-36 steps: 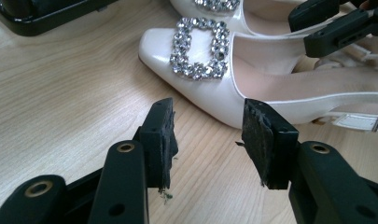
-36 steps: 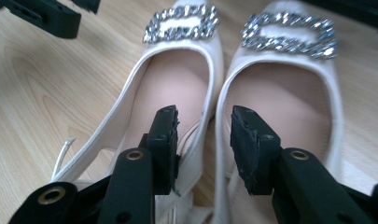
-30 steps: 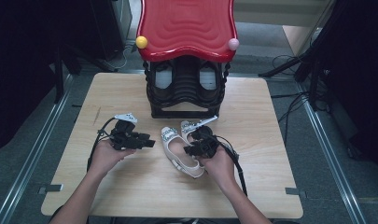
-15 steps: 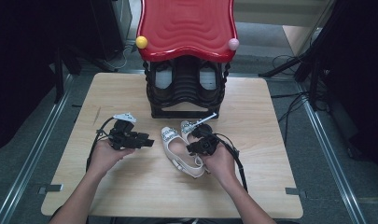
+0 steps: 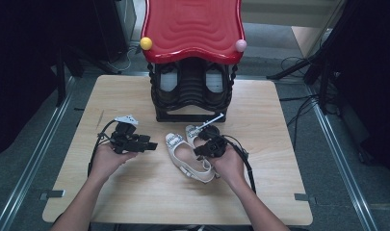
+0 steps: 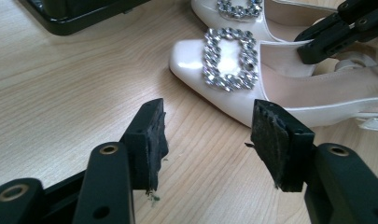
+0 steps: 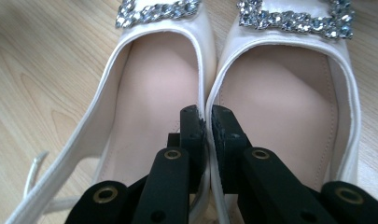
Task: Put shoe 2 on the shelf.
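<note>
Far shoe (image 5: 195,132) heel hidden under right tongs (image 5: 208,146) — rack (image 5: 192,91) contents indistinct.

This looks like a lab or recording studio set up for data capture, not a home. A bare light-wood table (image 5: 135,202) stands on a grey floor between metal rails (image 5: 33,144), with dark curtained surroundings, black stands and loose cables (image 5: 298,62) at the right. A red-topped black shoe rack (image 5: 192,29) on the table is the sole domestic prop.

Overhead camera; two close jaw-mounted views
</note>
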A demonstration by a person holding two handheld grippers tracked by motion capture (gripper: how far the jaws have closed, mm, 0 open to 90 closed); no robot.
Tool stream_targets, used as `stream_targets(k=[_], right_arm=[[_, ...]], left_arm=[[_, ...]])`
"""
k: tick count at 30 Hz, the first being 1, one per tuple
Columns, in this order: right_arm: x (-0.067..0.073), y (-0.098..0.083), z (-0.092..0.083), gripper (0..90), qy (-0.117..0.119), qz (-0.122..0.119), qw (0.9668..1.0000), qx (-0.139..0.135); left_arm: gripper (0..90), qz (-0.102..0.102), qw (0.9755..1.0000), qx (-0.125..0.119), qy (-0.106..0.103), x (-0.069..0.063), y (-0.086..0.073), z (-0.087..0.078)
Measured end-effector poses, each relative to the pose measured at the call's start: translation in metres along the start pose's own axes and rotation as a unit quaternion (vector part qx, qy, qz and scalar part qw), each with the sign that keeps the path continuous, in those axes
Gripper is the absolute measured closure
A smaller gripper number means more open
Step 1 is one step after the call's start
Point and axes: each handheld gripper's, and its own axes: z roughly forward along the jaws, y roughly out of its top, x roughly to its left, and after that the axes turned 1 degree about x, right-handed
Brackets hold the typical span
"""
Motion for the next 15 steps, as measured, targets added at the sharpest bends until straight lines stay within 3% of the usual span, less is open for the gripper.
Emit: stream_targets(k=[6,12,15], right_arm=[[-0.004,0.004,-0.008,85.2,0.010,-0.010,0.9998,0.011],[-0.011,0.014,-0.017,85.2,0.026,-0.043,0.9984,0.026],[-0.009,0.021,-0.022,85.2,0.030,-0.074,0.9960,0.040]], left_arm=[[43.6,-0.005,1.0000,-0.003,0.003,0.004,-0.003,-0.004],[43.4,-0.008,0.9999,-0.010,0.009,0.006,-0.005,-0.009],[43.3,-0.010,0.9998,-0.014,0.010,0.007,-0.006,-0.012]])
